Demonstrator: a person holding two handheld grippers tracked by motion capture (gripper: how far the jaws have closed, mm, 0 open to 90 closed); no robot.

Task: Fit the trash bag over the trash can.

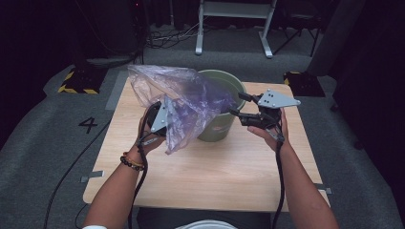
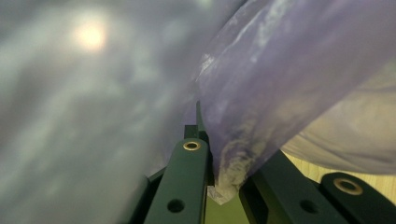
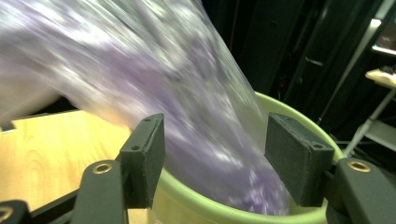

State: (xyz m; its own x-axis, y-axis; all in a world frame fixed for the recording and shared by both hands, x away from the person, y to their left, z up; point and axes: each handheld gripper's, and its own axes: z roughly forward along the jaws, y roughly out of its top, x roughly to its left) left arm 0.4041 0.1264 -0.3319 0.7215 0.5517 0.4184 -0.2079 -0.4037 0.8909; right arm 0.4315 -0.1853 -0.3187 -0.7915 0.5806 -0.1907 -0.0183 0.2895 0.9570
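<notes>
Light wood-grain rectangular tabletop point(image 1: 210, 176) on grey carpeted floor point(image 1: 43, 143). Black numeral 4 point(image 1: 88, 125) marked on carpet left of table. 2 black bases with yellow-black hazard stripes: 1 far left point(image 1: 79, 81), 1 far right point(image 1: 301, 81). White metal frame legs point(image 1: 234, 26) beyond table. Tangle of black cables point(image 1: 167, 38) on floor near them. Surroundings dark, black drapes point(image 1: 367, 52) at right.

Lab or studio: dark curtains, grey carpet point(image 1: 38, 143) (floor number "4" point(image 1: 89, 125)), hazard-taped weights point(image 1: 79, 81), cables point(image 1: 167, 36).
</notes>
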